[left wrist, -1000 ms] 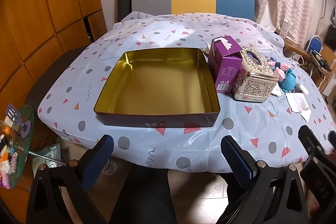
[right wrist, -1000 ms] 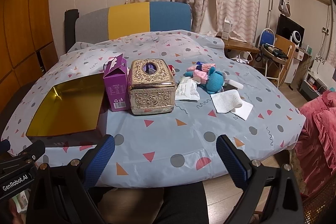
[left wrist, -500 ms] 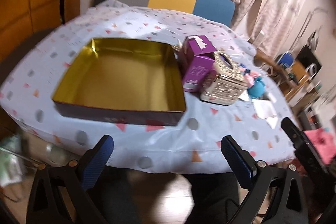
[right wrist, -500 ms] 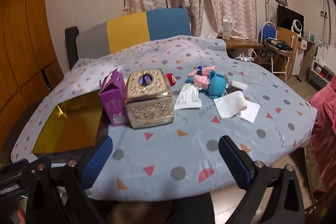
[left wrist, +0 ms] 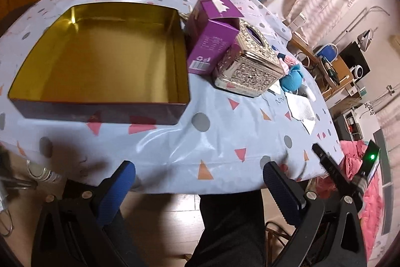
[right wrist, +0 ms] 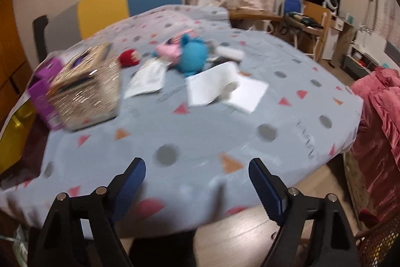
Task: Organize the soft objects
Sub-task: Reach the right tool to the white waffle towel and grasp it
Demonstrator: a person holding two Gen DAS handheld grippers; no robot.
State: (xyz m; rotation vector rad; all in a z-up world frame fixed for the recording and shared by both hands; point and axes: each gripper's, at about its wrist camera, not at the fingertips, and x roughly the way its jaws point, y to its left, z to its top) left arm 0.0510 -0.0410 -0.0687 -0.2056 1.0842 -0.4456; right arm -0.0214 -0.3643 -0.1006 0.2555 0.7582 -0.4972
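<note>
A blue plush toy (right wrist: 193,55) lies on the table beside a pink soft toy (right wrist: 168,51) and a small red one (right wrist: 128,57); the blue one also shows in the left wrist view (left wrist: 292,78). An empty gold-lined tin tray (left wrist: 100,106) sits at the left of the table. My left gripper (left wrist: 200,182) is open and empty at the table's near edge. My right gripper (right wrist: 197,174) is open and empty at the near edge, well short of the toys. The right wrist view is blurred.
A purple carton (left wrist: 212,41) and an ornate silver tissue box (left wrist: 247,66) stand between the tray and the toys. White paper sheets (right wrist: 220,86) and a packet (right wrist: 147,79) lie near the toys. A chair (right wrist: 125,1) stands behind the table; a desk (right wrist: 312,19) at right.
Both grippers have moved forward and to the right toward the table. The left view has tilted and swung right. Nothing on the table has moved.
</note>
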